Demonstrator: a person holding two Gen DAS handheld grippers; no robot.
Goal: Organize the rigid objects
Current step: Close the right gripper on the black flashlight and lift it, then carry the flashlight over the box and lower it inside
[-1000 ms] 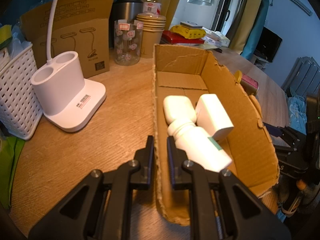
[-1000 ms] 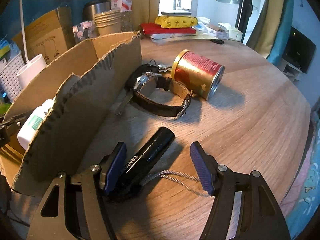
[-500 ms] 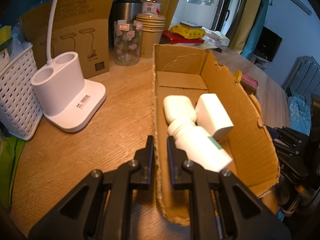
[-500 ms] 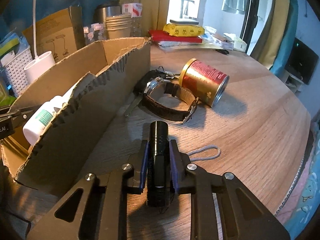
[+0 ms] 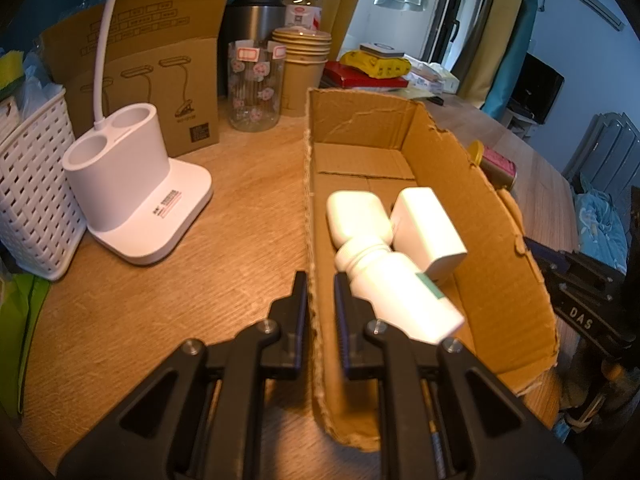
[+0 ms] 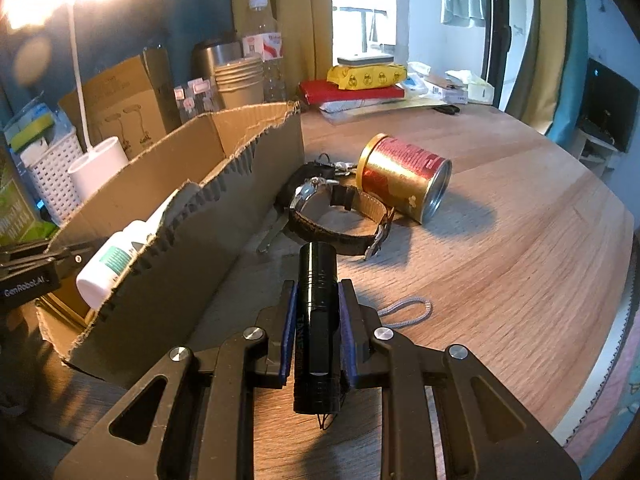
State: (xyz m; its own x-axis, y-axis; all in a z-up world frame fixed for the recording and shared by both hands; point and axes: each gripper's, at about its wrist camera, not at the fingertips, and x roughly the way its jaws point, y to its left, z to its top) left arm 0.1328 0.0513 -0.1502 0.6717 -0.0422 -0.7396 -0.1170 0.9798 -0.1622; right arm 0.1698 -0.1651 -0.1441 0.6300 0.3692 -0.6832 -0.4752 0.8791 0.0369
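Observation:
My left gripper (image 5: 320, 296) is shut on the left wall of the open cardboard box (image 5: 480, 208). Inside the box lie a white bottle (image 5: 396, 292), a white rounded case (image 5: 356, 216) and a white block (image 5: 428, 228). My right gripper (image 6: 318, 300) is shut on a black flashlight (image 6: 318, 280) and holds it above the wooden table, beside the box's outer wall (image 6: 192, 232). Its grey lanyard (image 6: 404, 308) hangs to the table. A wristwatch (image 6: 340, 216), keys (image 6: 332, 164) and a red and gold can (image 6: 404, 176) lie on the table ahead.
A white lamp base (image 5: 132, 188), a white basket (image 5: 32, 200), a brown carton (image 5: 148, 80), a glass jar (image 5: 254, 88) and paper cups (image 5: 302, 68) stand left and behind the box. Books and packets (image 6: 368, 84) lie at the table's far side.
My right gripper closed on the flashlight and lifted it off the table, turning it to point forward. My left gripper has kept its hold on the box wall.

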